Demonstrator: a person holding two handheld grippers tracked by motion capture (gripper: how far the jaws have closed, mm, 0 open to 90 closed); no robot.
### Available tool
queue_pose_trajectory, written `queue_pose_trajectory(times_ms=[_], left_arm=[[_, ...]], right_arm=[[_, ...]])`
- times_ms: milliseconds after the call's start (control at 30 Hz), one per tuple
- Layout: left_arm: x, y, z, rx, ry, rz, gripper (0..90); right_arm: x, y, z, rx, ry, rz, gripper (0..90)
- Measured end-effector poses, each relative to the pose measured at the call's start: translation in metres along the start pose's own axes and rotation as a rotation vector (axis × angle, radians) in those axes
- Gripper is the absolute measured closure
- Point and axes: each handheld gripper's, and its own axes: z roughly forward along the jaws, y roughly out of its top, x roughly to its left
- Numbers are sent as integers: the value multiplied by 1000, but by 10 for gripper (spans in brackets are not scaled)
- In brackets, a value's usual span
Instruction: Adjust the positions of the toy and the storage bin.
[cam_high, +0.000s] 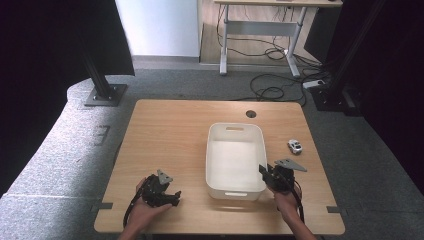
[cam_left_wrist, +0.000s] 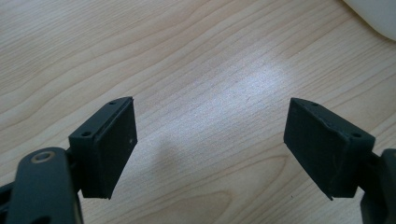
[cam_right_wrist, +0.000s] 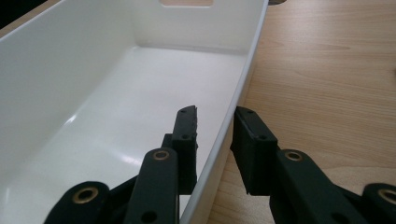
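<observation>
Right gripper (cam_right_wrist: 215, 140) has its jaws nearly closed on the right wall of the white rectangular plastic bin (cam_high: 235, 131), one jaw inside, one outside, near the bin's near-right corner. Bin sits right of centre on the light wooden table (cam_high: 170, 130), w/ a handle slot in each end wall. Left gripper (cam_left_wrist: 210, 144) rests at the near-left of the table, jaws wide apart w/ nothing between them. A small silver toy car (cam_high: 295, 146) lies right of the bin. No readable labels or writing.

The high view looks down and forward over the whole worktop (cam_high: 170, 130). Both gripper views sit close above it; the right one shares the white tub (cam_right_wrist: 93, 93) at 3 o'clock.
</observation>
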Motion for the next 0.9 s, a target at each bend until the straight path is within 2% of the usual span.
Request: queue_pose_trajectory(times_ms=[733, 900], left_arm=[[0, -1, 1, 9, 3, 8, 184], [0, -1, 1, 14, 5, 9, 185]], right_arm=[[10, 3, 9, -8, 6, -2, 704], [13, 3, 11, -12, 11, 14, 702]])
